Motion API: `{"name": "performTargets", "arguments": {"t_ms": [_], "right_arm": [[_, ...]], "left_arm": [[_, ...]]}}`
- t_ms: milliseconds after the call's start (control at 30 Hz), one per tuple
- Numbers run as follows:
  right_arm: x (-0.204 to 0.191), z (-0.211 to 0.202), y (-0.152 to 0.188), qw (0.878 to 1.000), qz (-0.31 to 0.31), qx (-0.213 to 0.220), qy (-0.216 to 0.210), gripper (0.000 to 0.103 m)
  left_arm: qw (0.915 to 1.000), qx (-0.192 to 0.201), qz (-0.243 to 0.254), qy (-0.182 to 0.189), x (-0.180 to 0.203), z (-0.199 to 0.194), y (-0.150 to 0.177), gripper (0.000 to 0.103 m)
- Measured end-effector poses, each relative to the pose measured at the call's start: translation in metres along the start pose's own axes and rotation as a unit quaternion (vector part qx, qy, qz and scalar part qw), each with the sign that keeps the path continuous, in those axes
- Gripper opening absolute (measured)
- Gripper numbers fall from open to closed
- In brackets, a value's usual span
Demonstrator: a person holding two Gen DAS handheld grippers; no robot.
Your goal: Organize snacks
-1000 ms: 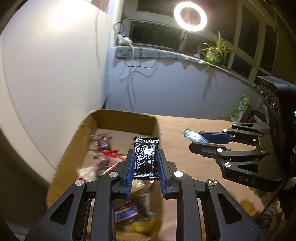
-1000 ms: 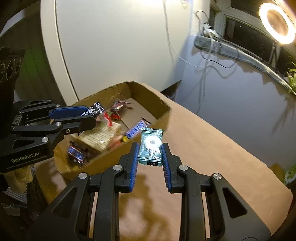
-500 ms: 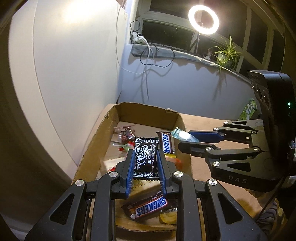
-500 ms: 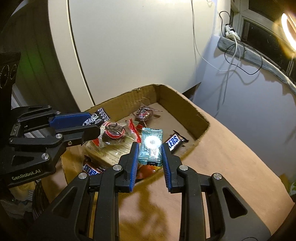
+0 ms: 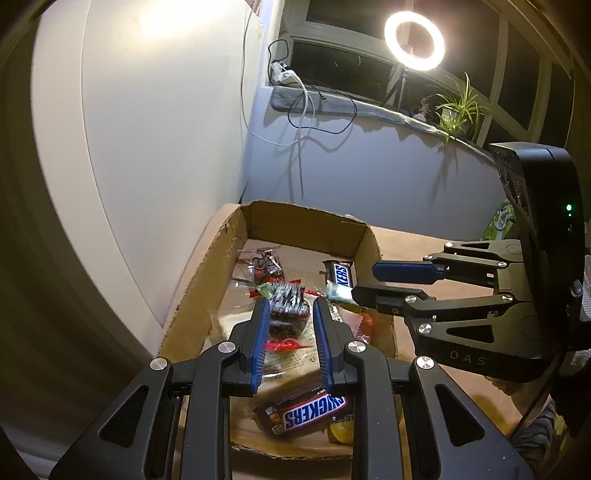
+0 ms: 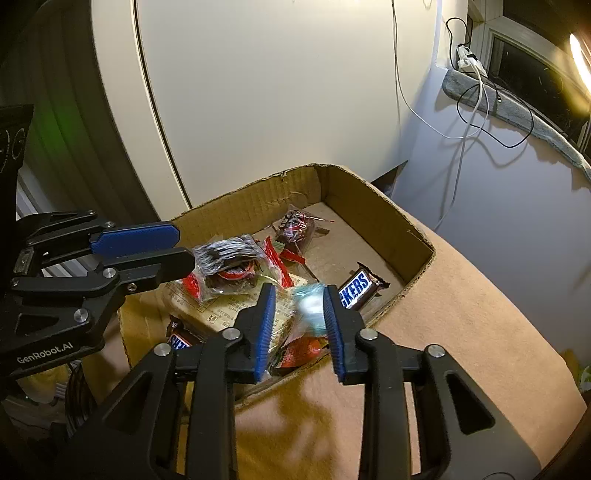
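An open cardboard box (image 5: 207, 280) (image 6: 376, 199) holds several wrapped snacks, among them Snickers bars (image 5: 308, 410) (image 6: 356, 288). My left gripper (image 5: 288, 314) is open and empty above the box; the black packet (image 5: 286, 301) (image 6: 225, 253) lies blurred on the pile below it. My right gripper (image 6: 299, 297) is open over the box's near edge, with the teal candy (image 6: 310, 306) blurred and loose between its fingers; the candy also shows in the left wrist view (image 5: 338, 293). Each gripper shows in the other's view: the right one (image 5: 364, 282), the left one (image 6: 181, 245).
The box stands on a brown tabletop (image 6: 461, 332) against a white wall (image 5: 166, 129). A ring light (image 5: 413, 35), cables and a potted plant (image 5: 458, 110) are on the window sill behind. A green packet (image 5: 498, 221) lies at the table's far right.
Both grippers have opened over the box. The black packet has dropped from the left one onto the pile, and the teal candy is coming free from the right one.
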State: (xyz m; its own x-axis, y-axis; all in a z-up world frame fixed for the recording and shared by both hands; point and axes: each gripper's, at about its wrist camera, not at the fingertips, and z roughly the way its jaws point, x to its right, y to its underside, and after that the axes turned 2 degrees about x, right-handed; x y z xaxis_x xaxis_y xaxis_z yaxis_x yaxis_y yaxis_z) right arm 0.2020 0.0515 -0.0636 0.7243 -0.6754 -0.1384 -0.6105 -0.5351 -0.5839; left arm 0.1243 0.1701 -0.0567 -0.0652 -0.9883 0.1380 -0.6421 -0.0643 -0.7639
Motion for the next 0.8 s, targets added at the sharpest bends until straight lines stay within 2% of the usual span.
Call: {"name": "performTargets", "arguments": {"t_ms": [33,167,233,367,433,600,800], "right_arm": [[0.001,0.0,0.0,1.0,0.001,0.001,-0.001,0.038],[0.002,-0.002,0.001,1.0,0.004,0.004,0.0,0.04],[0.003,-0.003,0.001,1.0,0.006,0.006,-0.001,0.05],[0.003,-0.006,0.002,1.0,0.006,0.013,0.003,0.062],[0.003,-0.007,0.002,1.0,0.007,0.015,0.006,0.07],[0.004,-0.009,0.004,1.0,0.011,0.015,0.005,0.072],[0.005,-0.015,0.01,1.0,0.019,0.018,0.004,0.074]], "left_arm": [[1.0,0.0,0.0,-0.001,0.0,0.0,0.0,0.022],[1.0,0.0,0.0,-0.003,0.0,-0.001,0.0,0.022],[1.0,0.0,0.0,-0.005,0.0,-0.001,0.0,0.028],[1.0,0.0,-0.001,-0.007,-0.001,-0.001,0.0,0.031],[1.0,0.001,-0.001,-0.008,-0.001,-0.001,0.001,0.04],[0.9999,0.001,-0.001,-0.01,0.0,-0.002,0.002,0.041],[0.9999,0.003,-0.002,-0.014,0.001,-0.006,0.004,0.053]]}}
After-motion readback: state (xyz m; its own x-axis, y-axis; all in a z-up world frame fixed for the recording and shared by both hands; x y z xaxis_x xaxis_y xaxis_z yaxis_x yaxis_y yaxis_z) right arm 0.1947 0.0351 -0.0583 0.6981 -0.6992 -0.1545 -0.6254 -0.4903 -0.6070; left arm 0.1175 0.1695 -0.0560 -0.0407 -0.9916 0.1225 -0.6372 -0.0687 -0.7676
